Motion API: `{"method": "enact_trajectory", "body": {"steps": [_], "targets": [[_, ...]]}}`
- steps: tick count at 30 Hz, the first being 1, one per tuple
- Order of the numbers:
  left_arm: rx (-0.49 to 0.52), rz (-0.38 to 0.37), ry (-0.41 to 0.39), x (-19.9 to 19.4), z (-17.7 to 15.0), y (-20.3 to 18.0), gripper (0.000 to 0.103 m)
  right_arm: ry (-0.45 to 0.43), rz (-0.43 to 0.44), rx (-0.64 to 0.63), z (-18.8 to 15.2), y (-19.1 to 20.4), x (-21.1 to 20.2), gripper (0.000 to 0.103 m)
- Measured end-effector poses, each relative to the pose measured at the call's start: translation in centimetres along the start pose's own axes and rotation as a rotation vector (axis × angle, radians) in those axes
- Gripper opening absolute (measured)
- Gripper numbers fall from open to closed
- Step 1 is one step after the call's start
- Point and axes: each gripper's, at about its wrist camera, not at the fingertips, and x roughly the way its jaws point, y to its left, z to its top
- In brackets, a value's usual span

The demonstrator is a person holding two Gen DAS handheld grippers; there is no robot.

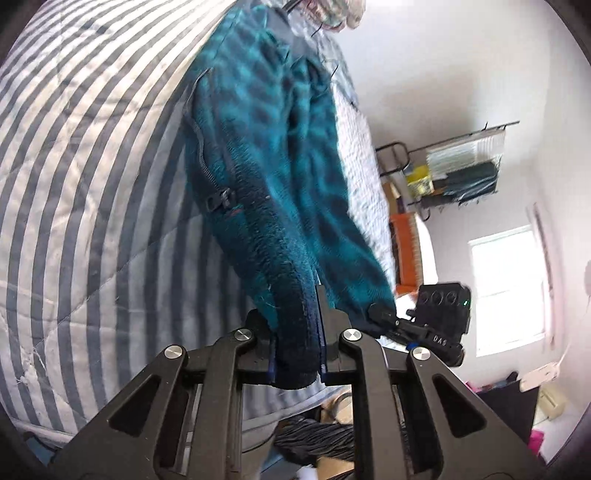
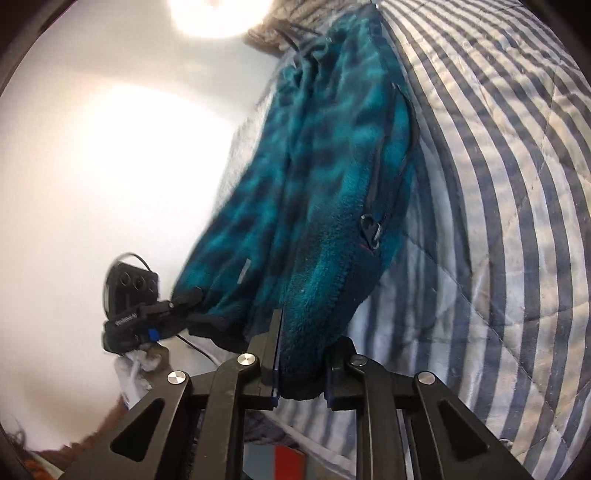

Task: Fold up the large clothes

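Note:
A teal and dark blue patterned fleece jacket (image 1: 273,155) with a zip pocket hangs stretched over a striped bed quilt (image 1: 92,166). My left gripper (image 1: 295,339) is shut on the jacket's dark hem. The right gripper (image 1: 388,317) shows beyond it, clamped on another part of the hem. In the right wrist view the jacket (image 2: 325,166) runs up from my right gripper (image 2: 301,354), which is shut on its hem. The left gripper (image 2: 184,299) shows at the left there, also clamped on the hem.
The striped quilt (image 2: 498,221) covers the bed under the jacket. A wall rack with clothes (image 1: 461,170) and a bright window (image 1: 506,291) lie beyond the bed. Clutter sits on the floor (image 1: 325,439). A ceiling lamp (image 2: 214,14) glares above a white wall.

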Motion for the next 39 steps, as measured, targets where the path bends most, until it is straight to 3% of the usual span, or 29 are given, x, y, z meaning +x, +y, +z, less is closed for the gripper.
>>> {"method": "enact_trajectory", "body": {"steps": [6,9,13,17,29,34,39], "targets": [[0.011,0.009,-0.09,-1.6,3.5,-3.0,0.013,-0.11,-0.002,-0.003,2.8,2.6,-2.6,0.015],[0.006,0.023,-0.13,-1.9,5.8,-4.2,0.013,-0.153,-0.073,-0.039,5.1,4.4,-3.3,0.014],[0.072,0.095,-0.181,-2.0,8.9,-6.3,0.013,-0.188,-0.187,-0.112,8.3,7.0,-3.1,0.014],[0.083,0.132,-0.215,-1.1,12.2,-6.8,0.013,-0.208,-0.258,-0.138,11.9,7.2,-2.5,0.014],[0.002,0.245,-0.216,6.4,19.8,-1.8,0.013,-0.118,-0.409,-0.101,21.2,3.4,4.7,0.014],[0.011,0.298,-0.182,9.4,20.5,0.5,0.013,-0.058,-0.436,-0.082,22.5,1.3,7.5,0.014],[0.002,0.284,-0.154,10.4,20.6,1.7,0.018,-0.041,-0.406,-0.061,22.8,0.1,8.1,0.016]]}}
